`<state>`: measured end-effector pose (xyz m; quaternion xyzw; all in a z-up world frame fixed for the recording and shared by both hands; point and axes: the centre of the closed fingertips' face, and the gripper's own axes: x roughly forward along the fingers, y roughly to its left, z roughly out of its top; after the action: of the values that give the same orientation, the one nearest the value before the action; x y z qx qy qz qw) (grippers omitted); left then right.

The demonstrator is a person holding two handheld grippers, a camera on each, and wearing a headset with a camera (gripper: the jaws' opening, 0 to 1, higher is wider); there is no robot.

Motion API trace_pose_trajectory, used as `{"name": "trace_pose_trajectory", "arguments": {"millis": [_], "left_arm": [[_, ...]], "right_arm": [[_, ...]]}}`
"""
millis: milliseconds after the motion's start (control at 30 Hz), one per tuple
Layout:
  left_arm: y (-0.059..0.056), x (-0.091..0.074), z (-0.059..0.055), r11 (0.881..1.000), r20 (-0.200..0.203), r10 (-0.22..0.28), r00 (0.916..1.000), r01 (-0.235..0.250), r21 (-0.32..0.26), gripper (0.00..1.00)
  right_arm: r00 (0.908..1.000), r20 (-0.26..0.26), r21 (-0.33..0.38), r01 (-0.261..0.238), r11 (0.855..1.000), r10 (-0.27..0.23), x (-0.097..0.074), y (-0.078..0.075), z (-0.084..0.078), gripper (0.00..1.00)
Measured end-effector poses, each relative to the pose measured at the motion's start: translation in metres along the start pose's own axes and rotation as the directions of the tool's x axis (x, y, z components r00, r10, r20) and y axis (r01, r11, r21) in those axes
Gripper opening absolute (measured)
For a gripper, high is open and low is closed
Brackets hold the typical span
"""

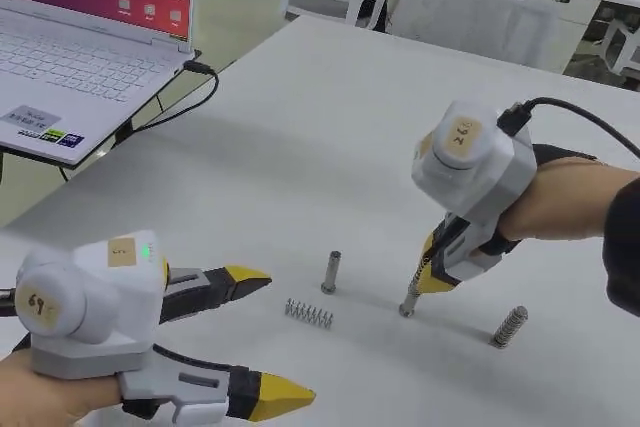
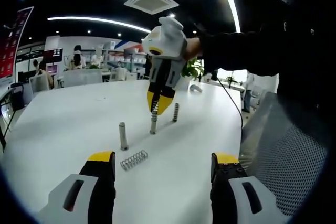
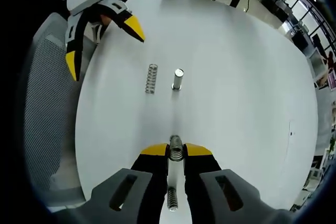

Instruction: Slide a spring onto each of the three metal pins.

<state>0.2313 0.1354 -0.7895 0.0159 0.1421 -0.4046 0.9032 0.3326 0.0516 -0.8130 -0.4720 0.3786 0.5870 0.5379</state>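
My right gripper (image 1: 432, 281) is shut on a spring (image 3: 177, 148) and holds it on top of the middle metal pin (image 1: 409, 303), also seen under that gripper (image 2: 159, 100) as the pin (image 2: 153, 125). A bare pin (image 1: 331, 272) (image 3: 178, 79) stands upright to its left. A loose spring (image 1: 308, 313) (image 2: 133, 160) (image 3: 151, 78) lies flat near the bare pin. A third pin wearing a spring (image 1: 509, 327) (image 2: 175, 112) leans at the right. My left gripper (image 1: 268, 337) (image 2: 164, 161) hovers open and holds nothing, short of the loose spring; it is the open gripper (image 3: 100, 19).
An open laptop (image 1: 80, 57) with a black cable (image 1: 190, 97) sits at the table's far left. Chairs (image 1: 490, 17) stand beyond the far edge. A mesh chair (image 2: 283, 150) is beside the white table (image 1: 330, 137).
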Motion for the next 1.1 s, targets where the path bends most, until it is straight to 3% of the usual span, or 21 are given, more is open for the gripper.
{"name": "trace_pose_trajectory", "arguments": {"millis": [667, 1100], "left_arm": [[-0.002, -0.001, 0.0, 1.0, -0.001, -0.001, 1.0, 0.001, -0.004, 0.69], [-0.003, -0.002, 0.0, 1.0, 0.0, 0.0, 1.0, 0.0, -0.002, 0.69]], "right_arm": [[0.9996, -0.025, 0.009, -0.009, 1.0, 0.009, 0.027, 0.004, -0.006, 0.09], [0.9997, -0.022, 0.012, -0.013, 1.0, 0.014, 0.028, 0.003, -0.006, 0.09]]}}
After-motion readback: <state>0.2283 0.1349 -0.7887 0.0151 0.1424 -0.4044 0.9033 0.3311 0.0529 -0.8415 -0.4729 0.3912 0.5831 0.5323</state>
